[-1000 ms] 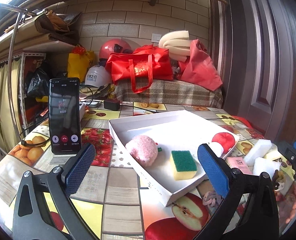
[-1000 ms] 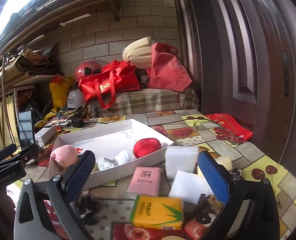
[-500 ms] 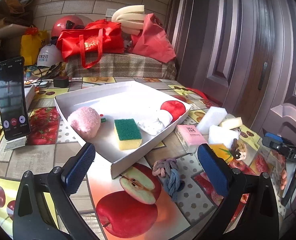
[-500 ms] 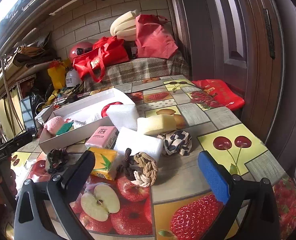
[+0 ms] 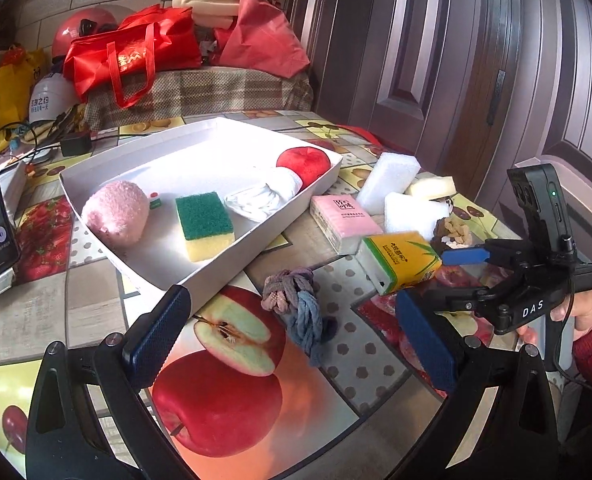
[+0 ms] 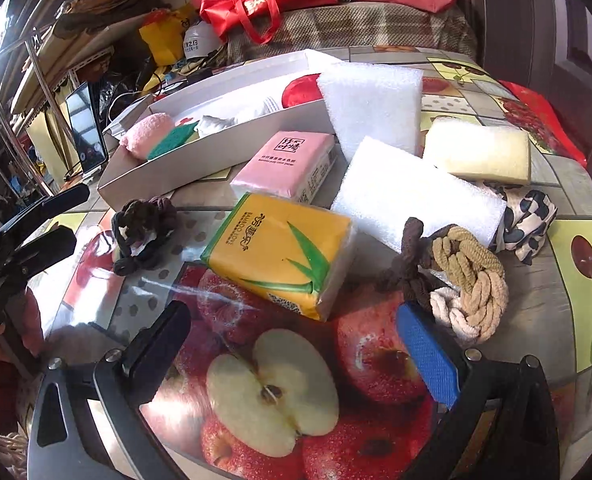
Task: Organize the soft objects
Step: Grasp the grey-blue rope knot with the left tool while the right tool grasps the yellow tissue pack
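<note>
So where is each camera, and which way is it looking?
Left wrist: on the left gripper, low over the table, facing the white tray and purple knot; the right gripper and hand show.
Right wrist: on the right gripper, facing the yellow pack and rope knot; the left gripper shows.
Shared: tray, yellow pack, pink pack.

Lighting: you get bright daylight from far left; glare streaks the glossy fruit-print tablecloth (image 6: 215, 296). Fisheye bends edges, corners black; focus sharp throughout.
</note>
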Action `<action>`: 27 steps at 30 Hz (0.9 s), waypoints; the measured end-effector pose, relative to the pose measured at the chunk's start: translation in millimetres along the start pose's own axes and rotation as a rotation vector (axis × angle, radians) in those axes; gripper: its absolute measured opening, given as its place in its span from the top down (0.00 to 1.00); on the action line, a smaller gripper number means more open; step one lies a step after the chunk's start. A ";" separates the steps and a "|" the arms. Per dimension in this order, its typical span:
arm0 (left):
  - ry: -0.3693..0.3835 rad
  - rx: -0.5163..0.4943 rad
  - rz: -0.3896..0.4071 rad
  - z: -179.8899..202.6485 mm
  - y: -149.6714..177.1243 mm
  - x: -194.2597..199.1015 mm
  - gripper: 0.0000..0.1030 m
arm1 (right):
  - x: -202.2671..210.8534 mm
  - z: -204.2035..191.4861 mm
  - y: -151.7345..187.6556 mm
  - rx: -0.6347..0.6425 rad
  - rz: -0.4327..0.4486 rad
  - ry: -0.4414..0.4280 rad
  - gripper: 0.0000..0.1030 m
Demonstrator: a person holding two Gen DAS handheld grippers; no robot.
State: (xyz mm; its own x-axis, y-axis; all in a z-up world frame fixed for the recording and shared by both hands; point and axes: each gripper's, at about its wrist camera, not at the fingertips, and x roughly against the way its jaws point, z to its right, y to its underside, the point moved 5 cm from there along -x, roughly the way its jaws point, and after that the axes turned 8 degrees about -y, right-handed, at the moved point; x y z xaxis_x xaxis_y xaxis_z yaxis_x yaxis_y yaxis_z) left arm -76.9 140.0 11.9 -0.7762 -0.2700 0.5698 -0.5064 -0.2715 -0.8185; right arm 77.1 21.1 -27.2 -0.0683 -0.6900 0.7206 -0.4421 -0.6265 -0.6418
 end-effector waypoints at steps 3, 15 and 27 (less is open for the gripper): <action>-0.004 -0.048 -0.022 10.4 3.3 -2.8 0.05 | -4.7 -8.9 -3.9 0.004 0.005 -0.006 0.00; -0.043 -0.065 -0.063 14.0 7.2 -9.5 0.06 | -21.1 -6.1 -20.7 -0.034 0.009 0.106 0.00; -0.096 -0.095 -0.168 18.0 12.3 -35.7 0.43 | -29.5 -17.0 -28.9 -0.009 0.027 0.200 0.28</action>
State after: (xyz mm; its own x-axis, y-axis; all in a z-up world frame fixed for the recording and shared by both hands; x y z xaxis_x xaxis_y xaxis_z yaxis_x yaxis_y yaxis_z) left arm -48.7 129.7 -17.2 -0.6405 -0.3164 0.6997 -0.6627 -0.2327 -0.7119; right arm 76.7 65.7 -25.5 -0.2560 -0.6202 0.7415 -0.4458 -0.6049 -0.6598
